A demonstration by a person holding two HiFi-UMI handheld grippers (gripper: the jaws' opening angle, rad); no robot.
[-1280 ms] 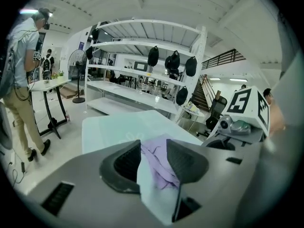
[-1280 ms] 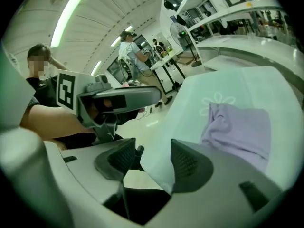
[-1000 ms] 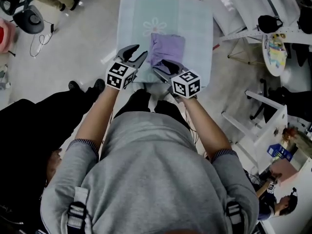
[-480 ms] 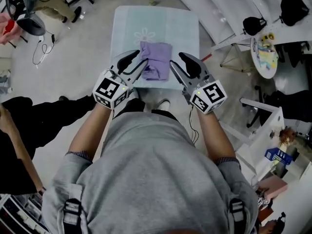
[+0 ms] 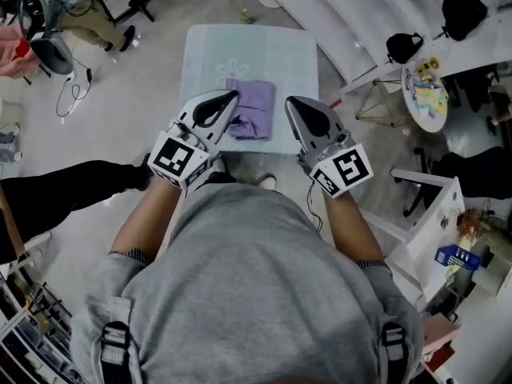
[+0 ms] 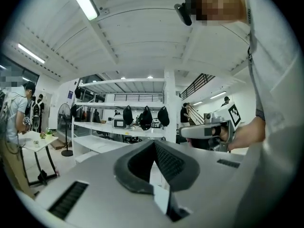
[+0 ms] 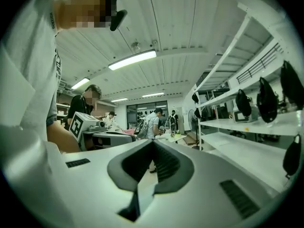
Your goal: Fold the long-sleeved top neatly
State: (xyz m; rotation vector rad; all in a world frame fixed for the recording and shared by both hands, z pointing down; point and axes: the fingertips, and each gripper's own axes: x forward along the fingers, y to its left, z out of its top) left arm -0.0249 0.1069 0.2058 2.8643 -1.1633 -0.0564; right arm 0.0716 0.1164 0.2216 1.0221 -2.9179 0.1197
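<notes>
Above the pale table (image 5: 240, 46), both claws are held level. The left gripper (image 5: 233, 94) and the right gripper (image 5: 290, 101) have just been closing, and now their jaws are pressed tight together with nothing between them. The folded purple top (image 5: 254, 102) lies on the table, neither claw touching it.
</notes>
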